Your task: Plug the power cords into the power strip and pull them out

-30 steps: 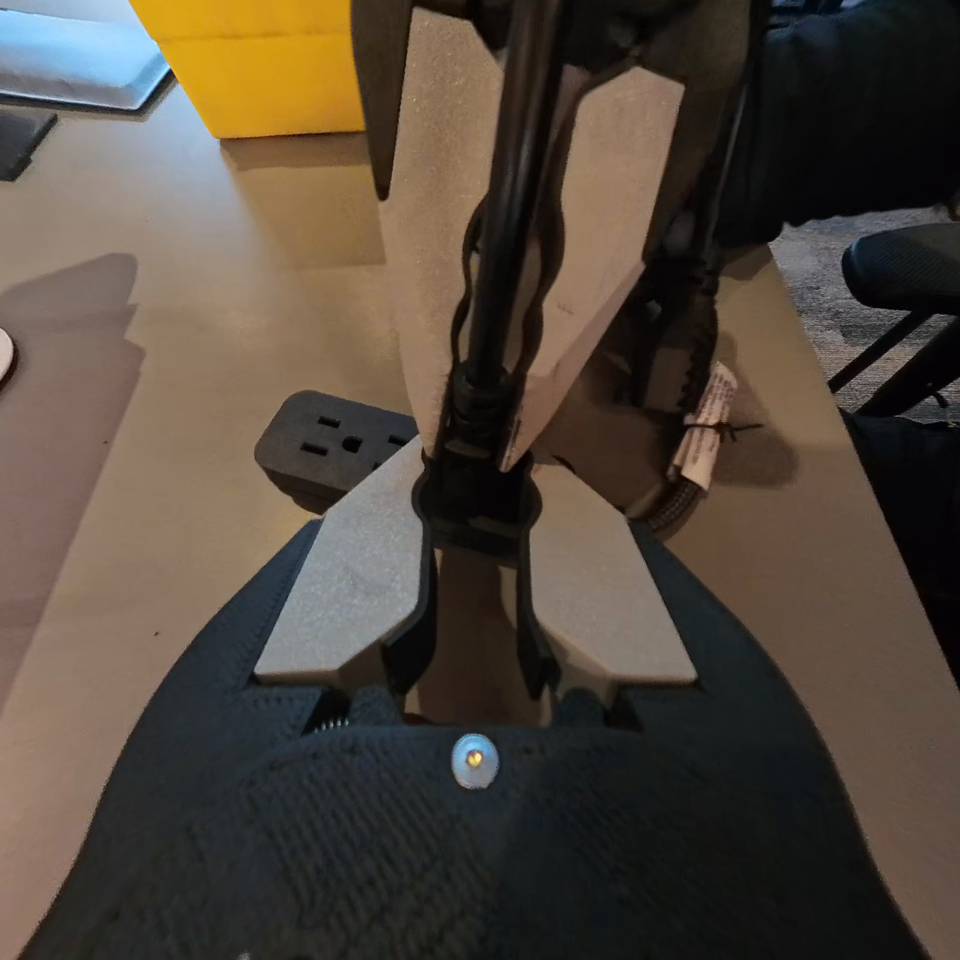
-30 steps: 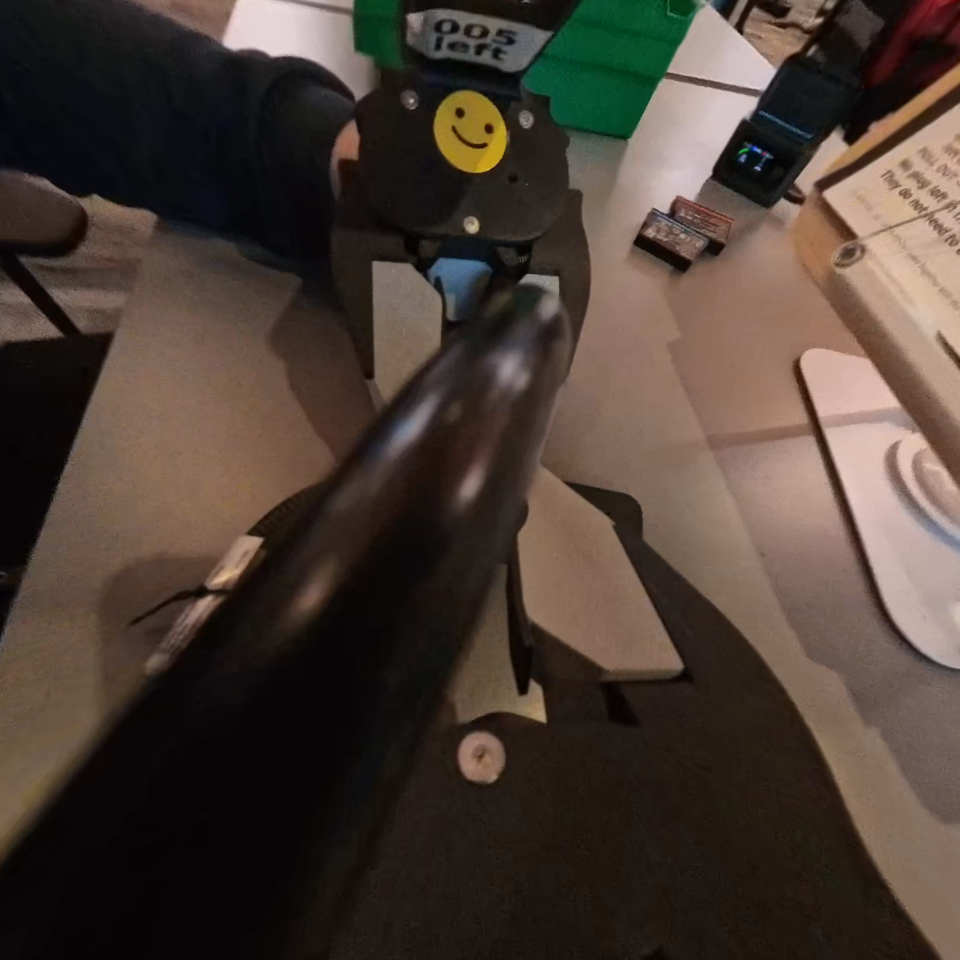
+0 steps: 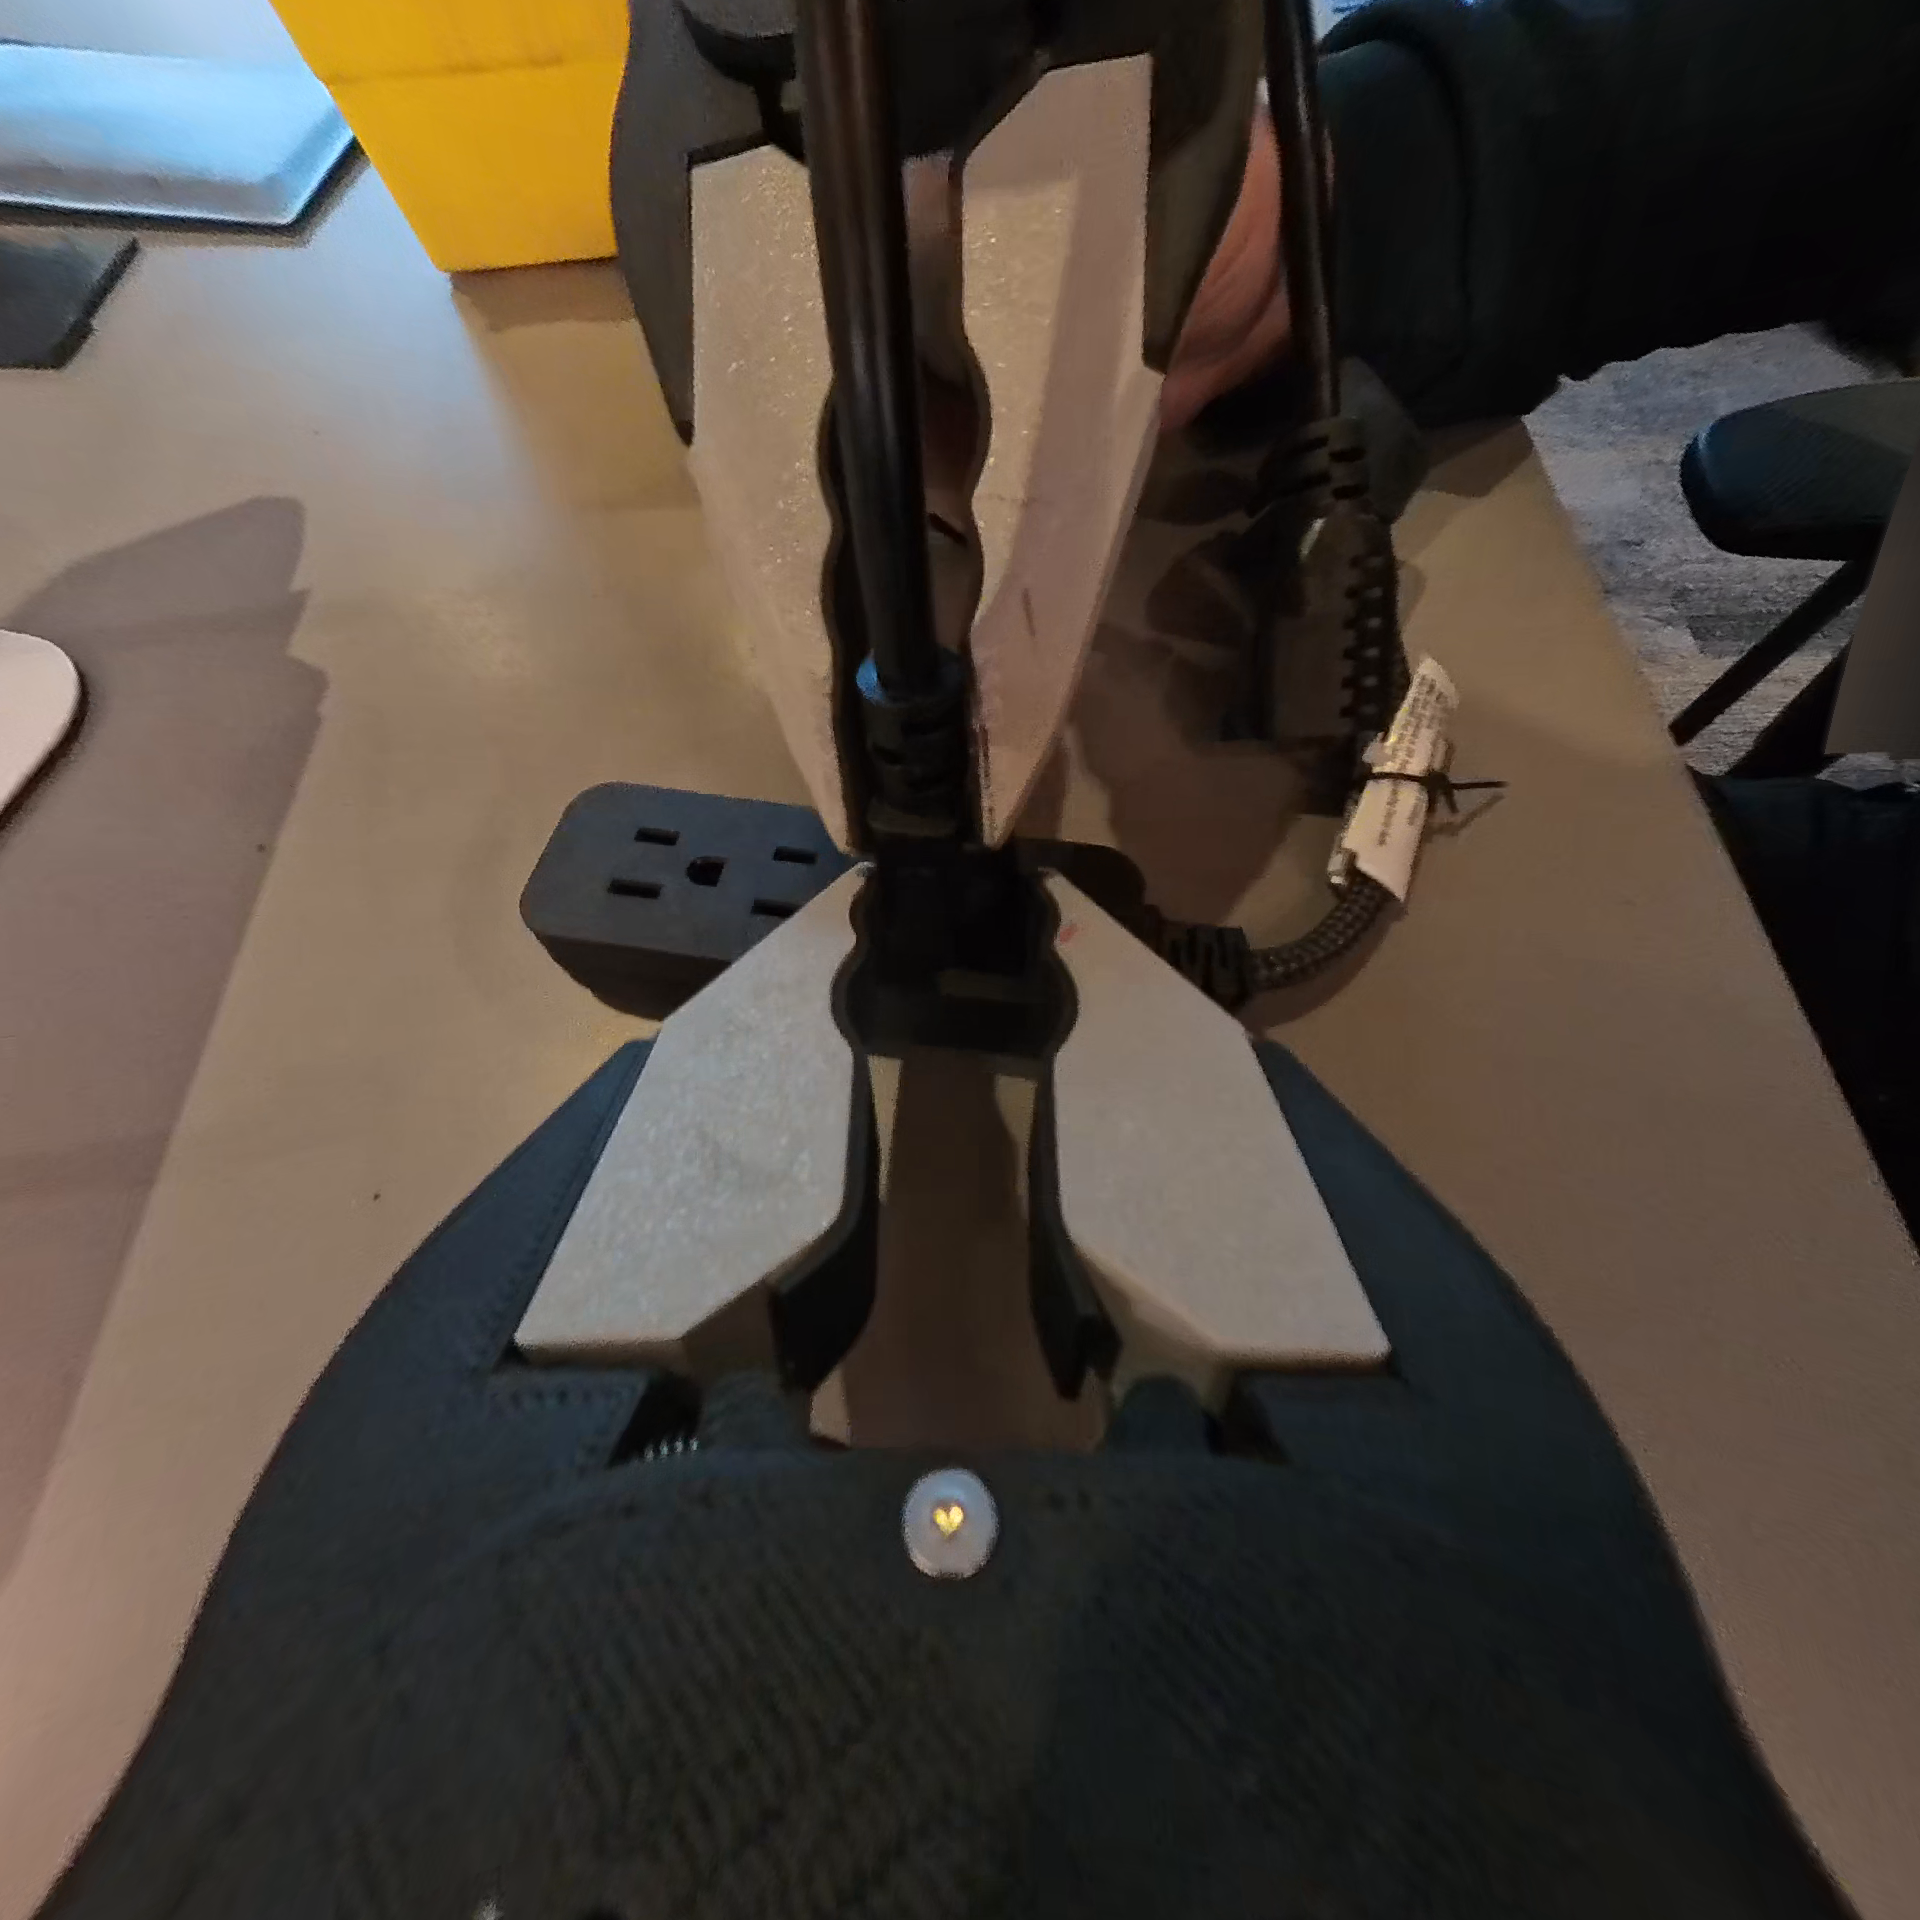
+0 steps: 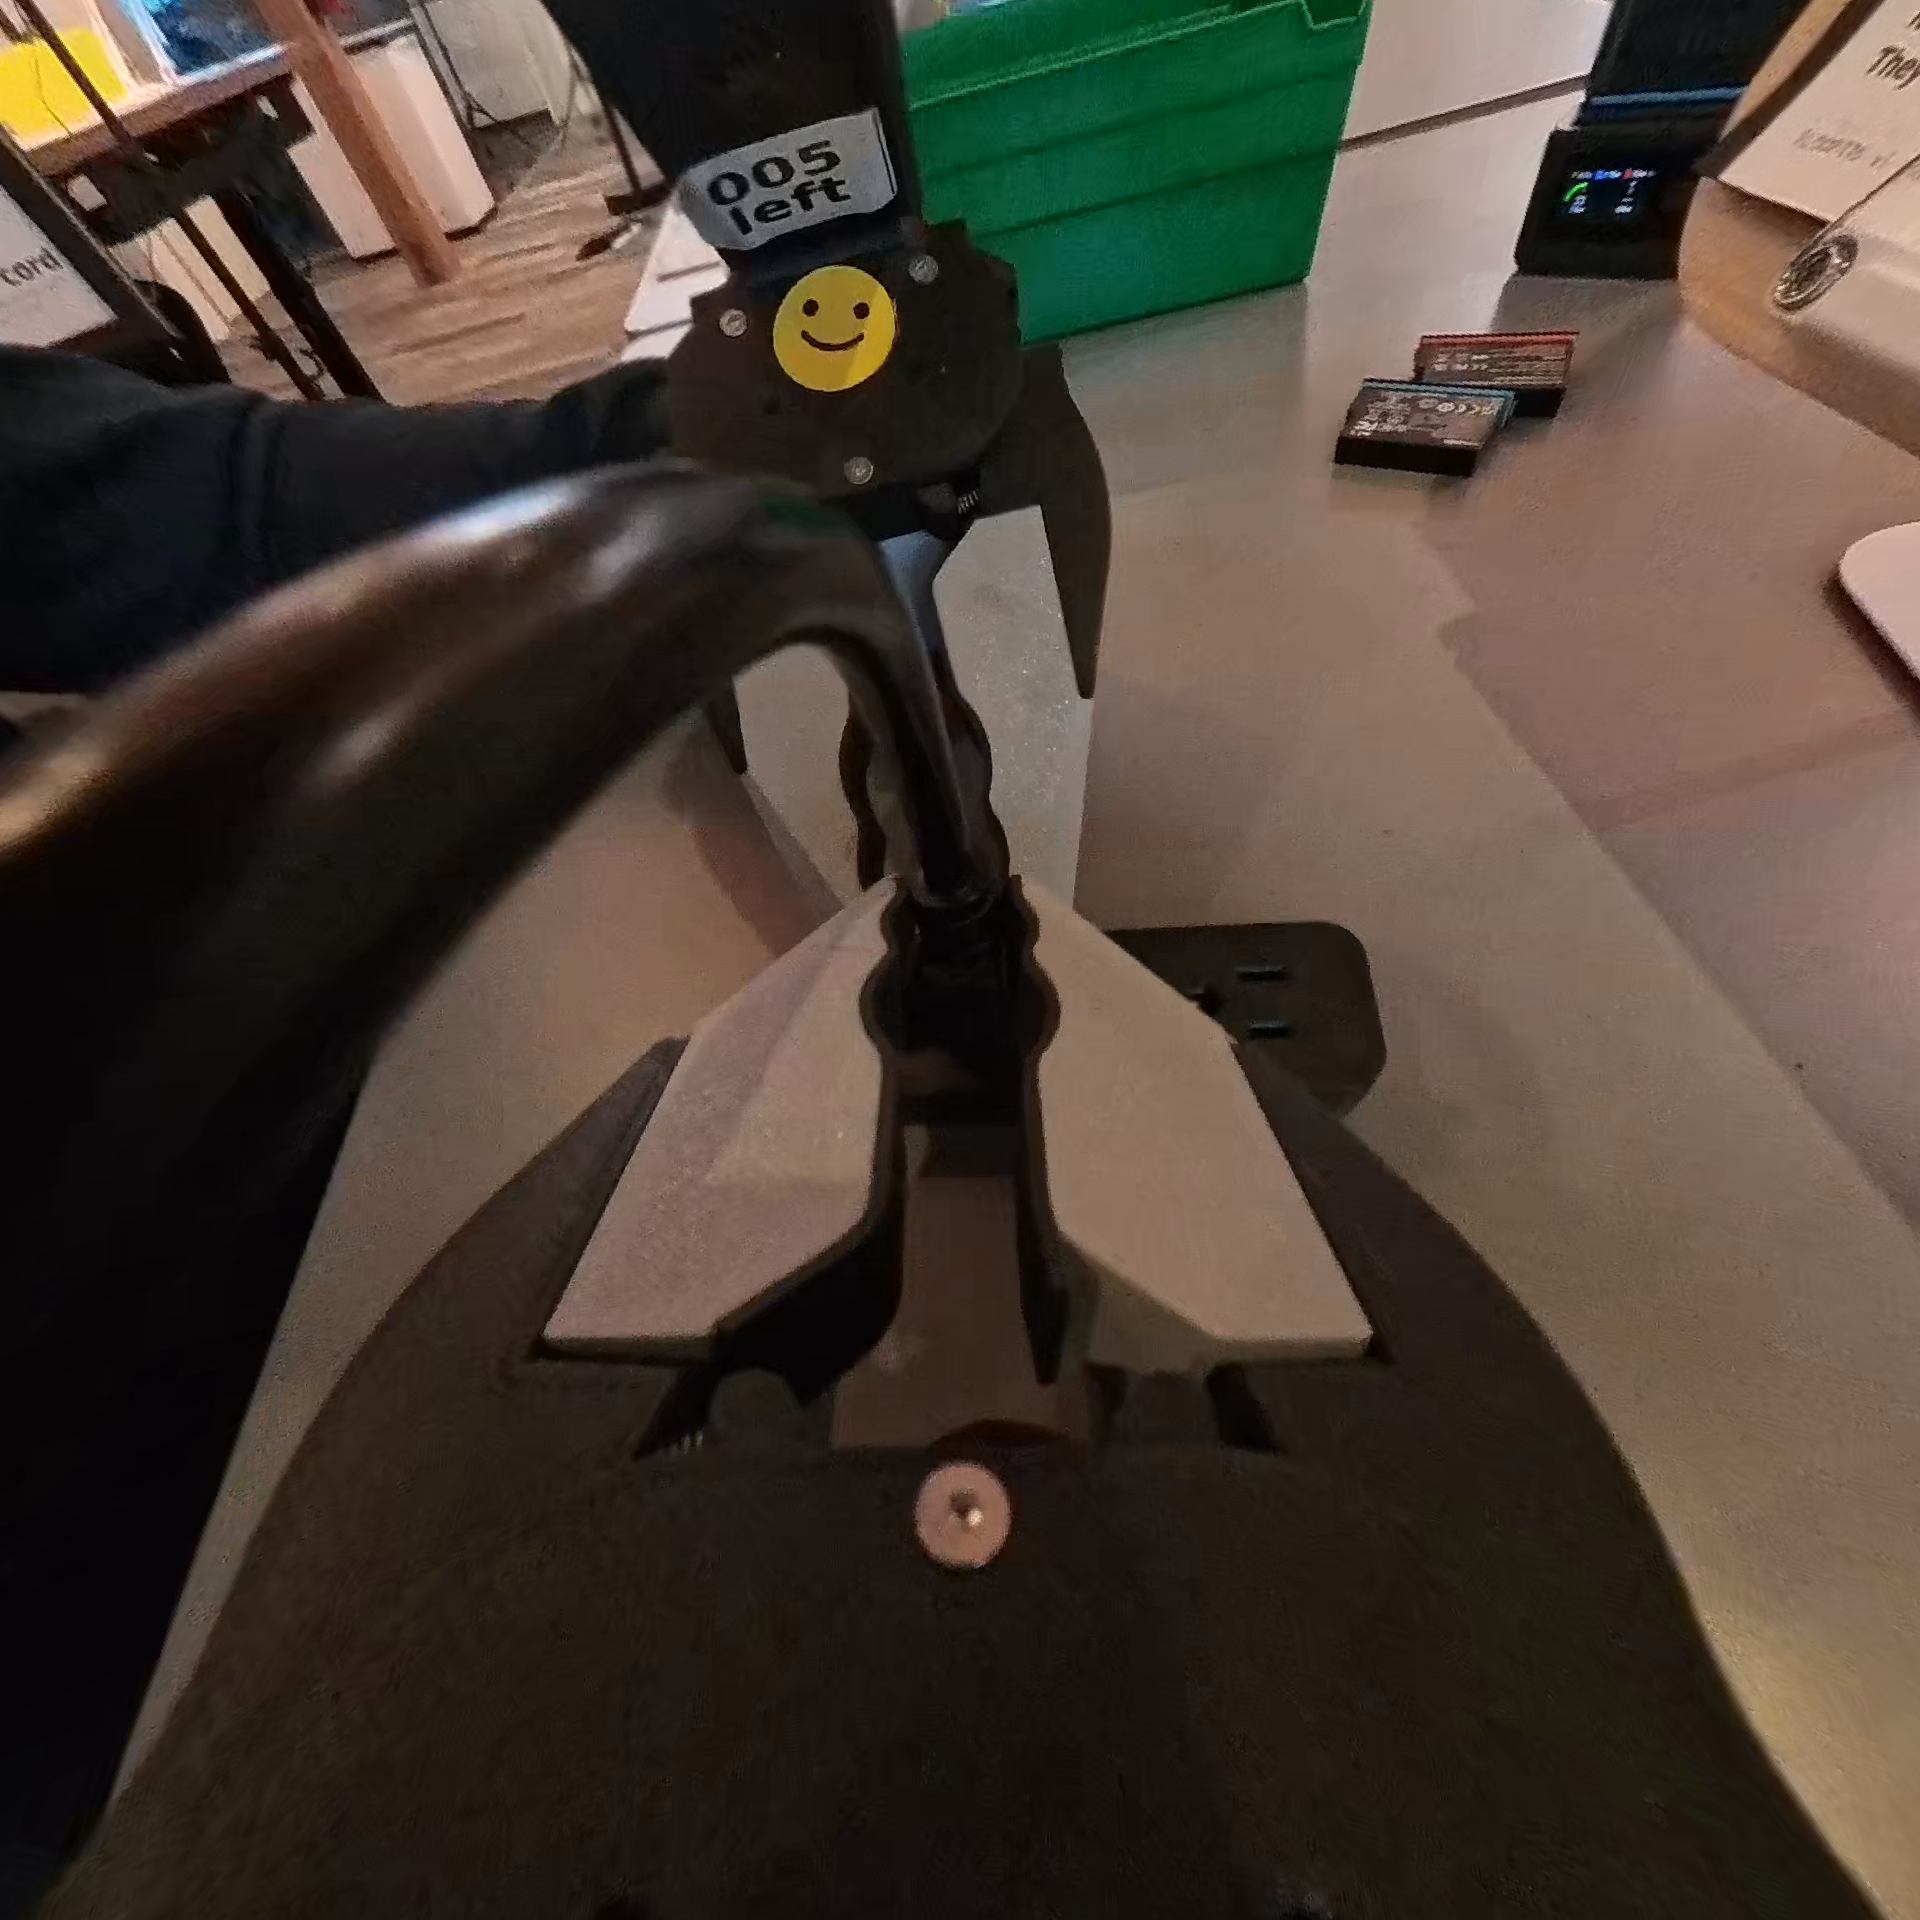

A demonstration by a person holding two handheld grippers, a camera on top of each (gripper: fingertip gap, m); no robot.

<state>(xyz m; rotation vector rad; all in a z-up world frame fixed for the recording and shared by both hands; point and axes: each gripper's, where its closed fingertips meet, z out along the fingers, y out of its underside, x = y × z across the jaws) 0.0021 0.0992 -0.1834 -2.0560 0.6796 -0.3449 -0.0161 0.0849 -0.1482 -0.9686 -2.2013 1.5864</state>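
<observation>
A black power strip (image 3: pixel 686 883) lies across the tan table; its free outlets show left of my fingers, and in the right wrist view (image 4: pixel 1278 997) to the right. A black plug (image 3: pixel 956 956) stands on the strip. My left gripper (image 3: pixel 956 904) is shut around the plug's lower body. My right gripper (image 4: pixel 956 904) comes from the opposite side and is shut on the plug's ribbed neck (image 3: pixel 914 748). The plug's cord (image 4: pixel 436 686) arches up and to the left, blurred near the camera. The left gripper's body with a yellow sticker (image 4: pixel 831 332) faces the right camera.
The strip's braided cord (image 3: pixel 1299 956) with a white tag (image 3: pixel 1403 769) runs right, near the table edge. A second ribbed plug and cord (image 3: pixel 1330 561) lie behind. A yellow box (image 3: pixel 488 125), green bin (image 4: pixel 1122 187), two small black packs (image 4: pixel 1455 405) and a white stand base (image 4: pixel 1891 592) sit farther off. The tips of both grippers are at nearly the same place. Both grippers' tips are roughly 30 cm from the white stand base (image 4: pixel 1891 592).
The cord that covered the right wrist view has swung left, uncovering the right fingers and the plug. The right gripper has risen slightly. The strip has not moved.
</observation>
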